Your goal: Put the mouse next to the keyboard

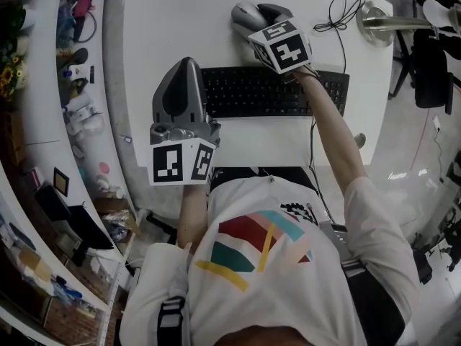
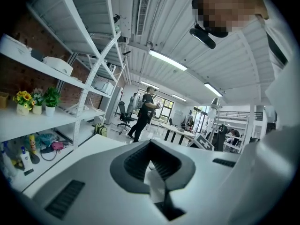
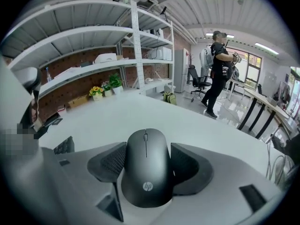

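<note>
A dark grey mouse (image 1: 247, 13) (image 3: 145, 170) lies on the white table (image 1: 173, 20) just beyond the far edge of the black keyboard (image 1: 266, 92). My right gripper (image 1: 256, 19) (image 3: 146, 159) reaches over the keyboard and is shut on the mouse, one ribbed pad against each of its sides. My left gripper (image 1: 189, 65) (image 2: 151, 165) is held left of the keyboard, tilted up off the table. Its jaws are shut with nothing between them.
A thin black cable (image 1: 337, 9) loops on the table at the far right, by a round metal base (image 1: 374, 21). Cluttered shelves (image 1: 79, 71) run along the left. A black chair (image 1: 432, 67) stands off the table's right edge. A person (image 3: 216, 71) stands in the background.
</note>
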`<state>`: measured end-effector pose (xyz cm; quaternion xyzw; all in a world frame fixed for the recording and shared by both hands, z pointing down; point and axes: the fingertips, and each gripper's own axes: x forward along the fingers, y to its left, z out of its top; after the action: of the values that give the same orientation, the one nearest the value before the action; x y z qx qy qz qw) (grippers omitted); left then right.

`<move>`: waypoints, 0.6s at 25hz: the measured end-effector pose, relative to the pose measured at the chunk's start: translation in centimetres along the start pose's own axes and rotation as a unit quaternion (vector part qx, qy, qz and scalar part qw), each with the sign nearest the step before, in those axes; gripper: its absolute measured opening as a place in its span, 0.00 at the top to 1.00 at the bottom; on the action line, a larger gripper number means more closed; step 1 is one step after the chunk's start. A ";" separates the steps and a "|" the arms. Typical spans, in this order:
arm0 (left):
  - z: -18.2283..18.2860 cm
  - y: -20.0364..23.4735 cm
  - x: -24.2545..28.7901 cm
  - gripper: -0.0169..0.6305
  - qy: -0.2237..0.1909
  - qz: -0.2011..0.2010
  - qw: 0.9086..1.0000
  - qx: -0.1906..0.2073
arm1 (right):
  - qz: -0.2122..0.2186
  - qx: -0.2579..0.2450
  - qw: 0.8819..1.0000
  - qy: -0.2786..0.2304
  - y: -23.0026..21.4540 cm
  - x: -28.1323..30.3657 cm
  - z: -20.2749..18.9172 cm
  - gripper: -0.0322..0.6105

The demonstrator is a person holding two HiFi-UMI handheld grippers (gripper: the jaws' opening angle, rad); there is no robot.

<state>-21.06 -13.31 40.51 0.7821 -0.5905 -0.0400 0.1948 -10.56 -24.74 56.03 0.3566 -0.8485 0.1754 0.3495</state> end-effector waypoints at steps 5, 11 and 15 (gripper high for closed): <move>1.1 -3.9 0.4 0.91 -0.004 -0.044 0.999 0.004 | -0.044 0.039 0.996 -0.064 -2.2 -6.4 2.8 0.47; 1.1 -10.4 2.0 0.91 0.010 -0.121 0.993 -0.001 | -0.130 0.108 0.981 -0.094 -8.8 -15.5 -0.7 0.47; 0.4 -14.0 3.7 0.91 0.030 -0.166 0.986 0.002 | -0.183 0.179 0.960 -0.110 -13.5 -20.7 -5.0 0.47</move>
<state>-7.37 -13.66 35.86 0.8707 -0.4461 -0.0475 0.2014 11.99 -21.31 45.31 0.5798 -0.7567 0.2167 0.2105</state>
